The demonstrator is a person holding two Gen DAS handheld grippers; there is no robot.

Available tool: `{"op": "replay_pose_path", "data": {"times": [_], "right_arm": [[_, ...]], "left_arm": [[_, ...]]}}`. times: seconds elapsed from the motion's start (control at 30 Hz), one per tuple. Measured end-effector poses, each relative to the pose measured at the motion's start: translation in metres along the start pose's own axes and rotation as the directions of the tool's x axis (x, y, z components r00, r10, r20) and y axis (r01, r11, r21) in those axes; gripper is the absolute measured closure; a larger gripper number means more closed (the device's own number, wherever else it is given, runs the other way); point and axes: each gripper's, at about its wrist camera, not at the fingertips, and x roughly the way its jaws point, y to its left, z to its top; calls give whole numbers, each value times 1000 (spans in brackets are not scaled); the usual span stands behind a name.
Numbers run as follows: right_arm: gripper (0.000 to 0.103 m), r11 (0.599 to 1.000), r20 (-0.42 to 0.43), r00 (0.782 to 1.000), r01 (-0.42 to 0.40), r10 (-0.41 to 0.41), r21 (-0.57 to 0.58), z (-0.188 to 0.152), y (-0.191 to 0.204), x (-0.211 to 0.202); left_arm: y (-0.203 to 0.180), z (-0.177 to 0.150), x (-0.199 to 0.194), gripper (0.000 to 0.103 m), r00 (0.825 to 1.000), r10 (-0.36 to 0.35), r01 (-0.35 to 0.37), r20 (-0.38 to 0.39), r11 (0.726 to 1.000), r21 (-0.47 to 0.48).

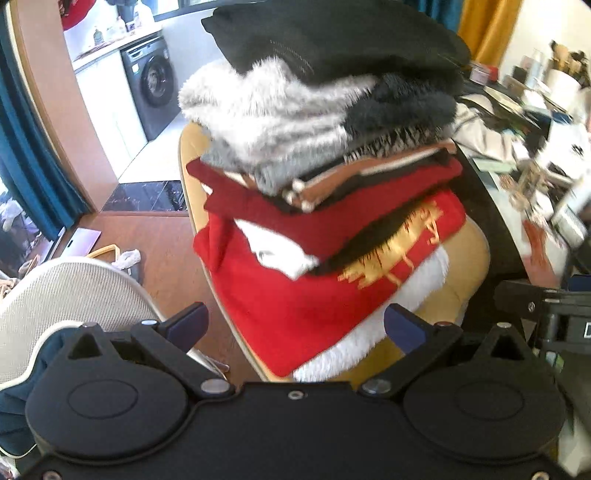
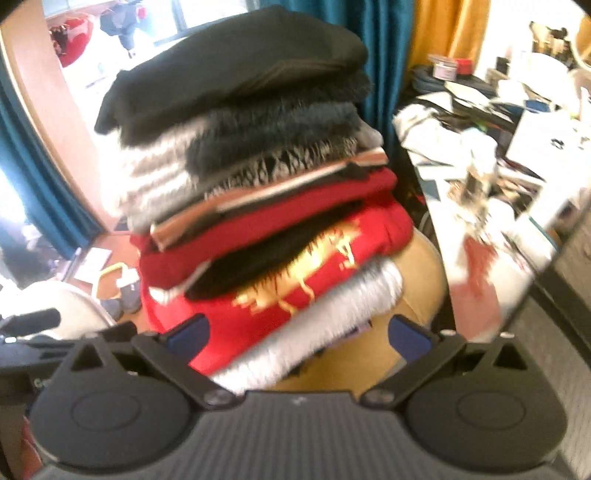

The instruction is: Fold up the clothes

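Motion blur smeared both views, and the cluttered bench (image 2: 480, 206) to the right was hard to make out. The stack of folded clothes (image 1: 317, 177) sat on a tan chair (image 1: 469, 258): black knit on top, shaggy grey fur, red fabric with gold print and white fringe below. Both the left gripper (image 1: 295, 326) and the right gripper (image 2: 299, 334) had their fingers spread wide, holding nothing.

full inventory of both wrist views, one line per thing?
folded clothes stack: one pile, on the tan chair
black garment: one, top of pile
fuzzy garment: one, grey-white and black, under it
red garment with gold print: one, white trim, near the bottom
tan chair: one, under the pile
washing machine: one, dark grey, back left
white mesh chair: one, lower left
cluttered table: one, right
left gripper: black, jaws open, empty
right gripper: black, jaws open, empty
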Motion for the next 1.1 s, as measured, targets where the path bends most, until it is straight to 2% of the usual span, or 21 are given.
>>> {"op": "replay_pose_path", "data": {"times": [0.13, 0.33, 0.53, 0.6, 0.77, 0.97, 1.1], "right_arm": [[1, 999, -21, 999, 33, -33, 13, -39, 8, -16], [1, 997, -61, 995, 74, -76, -23, -76, 18, -36], [1, 994, -55, 996, 61, -66, -88, -98, 22, -48], [1, 993, -33, 998, 57, -61, -105, -106, 20, -51], [1, 981, 24, 999, 32, -27, -191, -125, 18, -58], [1, 940, 18, 1000, -10, 17, -342, -146, 20, -63], [1, 939, 3, 999, -47, 51, -342, -157, 16, -66]], "left_arm": [[2, -28, -5, 0, 999, -18, 18, -43, 1000, 19], [2, -53, -22, 0, 998, 16, -15, -65, 1000, 14], [9, -77, -37, 0, 999, -8, 5, -39, 997, -76], [10, -82, -38, 0, 999, 28, -32, -44, 994, -105], [-6, -94, -40, 0, 986, 160, -161, -43, 986, -37], [-24, -103, -40, 0, 981, 157, -161, -112, 986, -30], [-35, -103, -51, 0, 983, 163, -166, -80, 986, -35]]}}
